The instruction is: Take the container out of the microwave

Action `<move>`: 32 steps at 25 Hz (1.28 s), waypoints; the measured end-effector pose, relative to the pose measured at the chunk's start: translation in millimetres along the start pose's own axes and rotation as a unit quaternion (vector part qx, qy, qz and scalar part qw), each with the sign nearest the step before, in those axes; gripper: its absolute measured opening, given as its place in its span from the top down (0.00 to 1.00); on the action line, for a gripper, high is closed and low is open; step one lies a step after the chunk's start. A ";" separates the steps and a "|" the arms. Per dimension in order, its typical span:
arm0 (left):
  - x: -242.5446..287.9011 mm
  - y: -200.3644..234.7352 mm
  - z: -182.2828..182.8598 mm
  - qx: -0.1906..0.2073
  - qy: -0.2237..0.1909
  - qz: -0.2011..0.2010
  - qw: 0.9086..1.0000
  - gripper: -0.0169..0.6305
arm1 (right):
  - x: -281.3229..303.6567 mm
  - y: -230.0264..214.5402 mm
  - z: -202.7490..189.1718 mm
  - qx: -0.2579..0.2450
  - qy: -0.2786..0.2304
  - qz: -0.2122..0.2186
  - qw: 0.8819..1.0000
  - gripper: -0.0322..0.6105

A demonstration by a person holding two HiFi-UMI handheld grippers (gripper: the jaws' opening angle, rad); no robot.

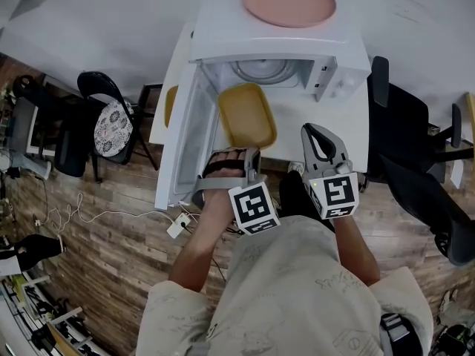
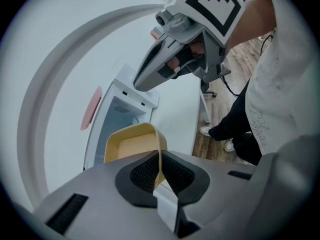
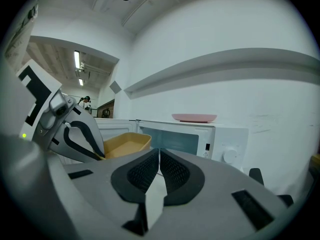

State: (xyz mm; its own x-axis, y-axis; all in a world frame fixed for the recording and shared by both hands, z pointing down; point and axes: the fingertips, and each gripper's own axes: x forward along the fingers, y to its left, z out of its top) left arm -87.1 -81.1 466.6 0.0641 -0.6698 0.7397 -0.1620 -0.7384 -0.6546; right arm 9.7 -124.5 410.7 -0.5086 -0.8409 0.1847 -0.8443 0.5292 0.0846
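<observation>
Your left gripper [image 1: 239, 153] holds the yellow container [image 1: 247, 115] at the mouth of the open microwave [image 1: 297, 28] in the head view. Left gripper view: its jaws pinch the container's rim wall. Right gripper view: your right gripper [image 3: 159, 156] is closed and empty, pointing toward the microwave, with the container to its left.

The head view looks steeply down from above. The 2 gripper views sit close behind their jaws; all 3 views share the microwave [image 1: 223, 32].

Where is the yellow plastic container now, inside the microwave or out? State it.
Out. The yellow rectangular plastic container hangs before the open white microwave, its rim pinched by the left hand-held gripper.
</observation>
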 end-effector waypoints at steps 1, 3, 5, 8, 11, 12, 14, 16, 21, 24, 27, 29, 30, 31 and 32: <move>-0.4 2.7 0.8 0.000 -0.001 0.003 1.000 0.94 | 0.4 -0.9 1.5 0.000 -0.002 -0.001 1.000 0.91; 0.3 7.3 1.8 0.001 -0.001 0.009 1.000 0.94 | 1.0 -2.7 4.5 0.000 -0.005 -0.004 1.000 0.91; 0.9 12.1 2.3 0.004 -0.001 0.016 1.000 0.94 | 1.1 -5.0 7.6 0.000 -0.009 -0.008 1.000 0.91; -0.6 22.1 2.4 0.012 0.001 0.039 0.999 0.94 | 0.4 -10.0 12.5 0.000 -0.018 -0.018 1.000 0.91; -2.8 29.6 1.2 0.021 0.006 0.058 0.998 0.94 | -0.5 -15.0 18.3 -0.002 -0.030 -0.029 0.999 0.91; -3.6 29.8 0.4 0.024 0.009 0.058 0.998 0.94 | -0.9 -16.4 20.6 -0.002 -0.035 -0.033 0.999 0.91; -5.7 29.9 -0.5 0.031 0.011 0.057 0.998 0.94 | -1.8 -19.1 24.5 -0.003 -0.043 -0.038 0.998 0.91; -9.5 34.4 2.2 0.033 0.003 0.071 0.997 0.94 | -2.7 -21.4 27.5 -0.003 -0.049 -0.043 0.998 0.91; -18.3 49.8 13.9 0.023 -0.026 0.123 0.992 0.94 | -9.1 -25.7 37.4 -0.005 -0.076 -0.055 0.996 0.91; -17.2 51.8 14.0 0.022 -0.030 0.135 0.990 0.94 | -15.4 -27.9 45.3 -0.008 -0.104 -0.068 0.992 0.91; -15.0 54.4 15.1 0.021 -0.040 0.155 0.987 0.94 | -30.3 -36.8 55.9 0.004 -0.147 -0.105 0.984 0.91; -12.0 54.7 14.5 0.027 -0.042 0.167 0.985 0.94 | -39.2 -40.5 60.9 0.013 -0.166 -0.124 0.978 0.91; -10.3 54.3 13.8 0.029 -0.042 0.171 0.984 0.94 | -40.2 -40.2 60.9 0.014 -0.167 -0.125 0.978 0.91; -9.0 53.6 13.5 0.029 -0.042 0.172 0.984 0.94 | -39.3 -39.4 59.1 0.013 -0.163 -0.122 0.979 0.91; -8.1 52.7 13.7 0.028 -0.044 0.173 0.984 0.94 | -37.7 -38.7 56.4 0.012 -0.156 -0.119 0.980 0.91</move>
State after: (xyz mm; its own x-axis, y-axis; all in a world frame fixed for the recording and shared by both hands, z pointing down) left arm -82.8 -115.7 423.9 0.0991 -0.8841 0.4566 -0.1344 -0.4666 -0.8742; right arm 52.0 -119.7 345.2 -0.3208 -0.9357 -0.1470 -0.9470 0.3145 0.0651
